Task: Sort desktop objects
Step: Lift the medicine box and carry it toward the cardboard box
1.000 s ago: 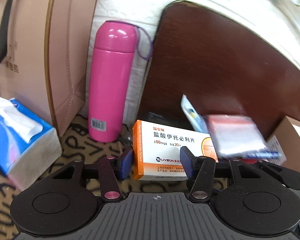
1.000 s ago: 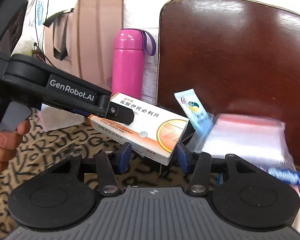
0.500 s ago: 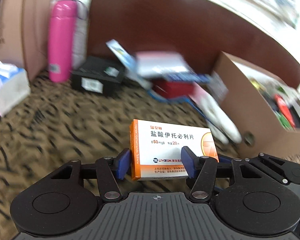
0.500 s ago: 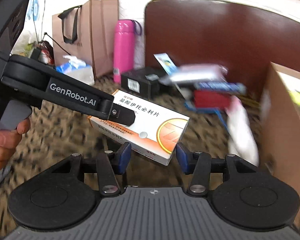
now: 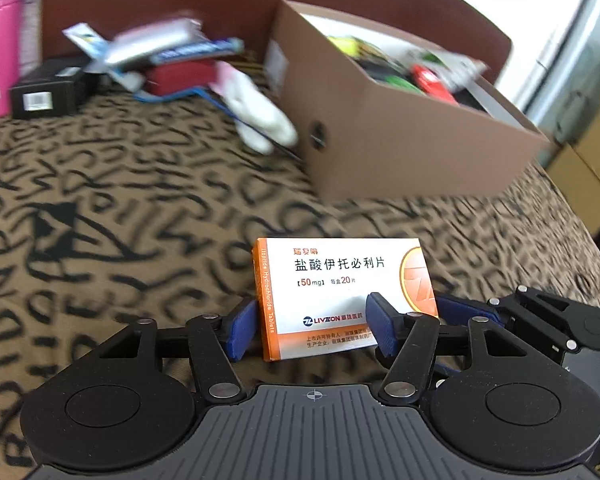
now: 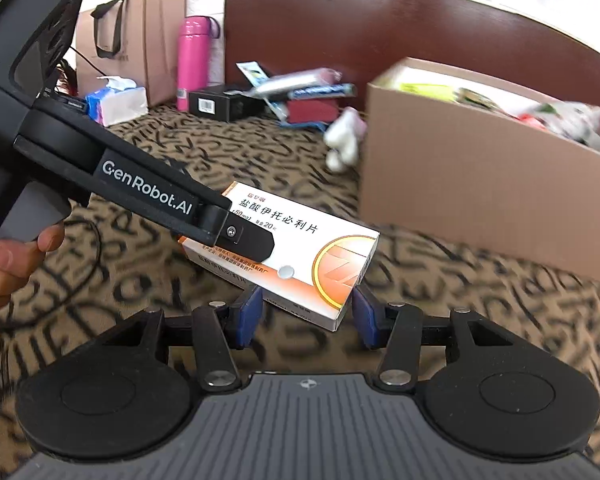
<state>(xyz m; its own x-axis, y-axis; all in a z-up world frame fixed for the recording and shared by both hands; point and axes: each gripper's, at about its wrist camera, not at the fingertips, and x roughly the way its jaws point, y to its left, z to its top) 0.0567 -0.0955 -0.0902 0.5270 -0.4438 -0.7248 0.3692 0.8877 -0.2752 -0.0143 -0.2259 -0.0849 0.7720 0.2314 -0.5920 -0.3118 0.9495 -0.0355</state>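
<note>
An orange-and-white medicine box [image 5: 340, 280] hangs above the patterned cloth, in front of the brown cardboard box [image 5: 400, 148]. My left gripper [image 5: 311, 328] has its jaws opening around the medicine box, and a thin gap shows at the left pad. In the right wrist view the medicine box [image 6: 300, 248] has its near end between the pads of my right gripper [image 6: 306, 316], which is shut on it. The left gripper's upper finger [image 6: 244, 236] lies over the box's top face. The right gripper's fingers [image 5: 464, 312] show behind the box's right end.
The cardboard box [image 6: 460, 184] on the right holds several items. At the back lie a pink bottle [image 6: 192, 64], a black box [image 6: 220, 102], a pile of packets [image 6: 300, 88], a white soft thing [image 6: 344, 136], a tissue pack [image 6: 116, 100] and a paper bag [image 6: 140, 40]. A hand [image 6: 8, 264] grips the left handle.
Both grippers carried the medicine box to the right, away from the pink bottle and up to the cardboard box. The left gripper's pads have spread a little wider.
</note>
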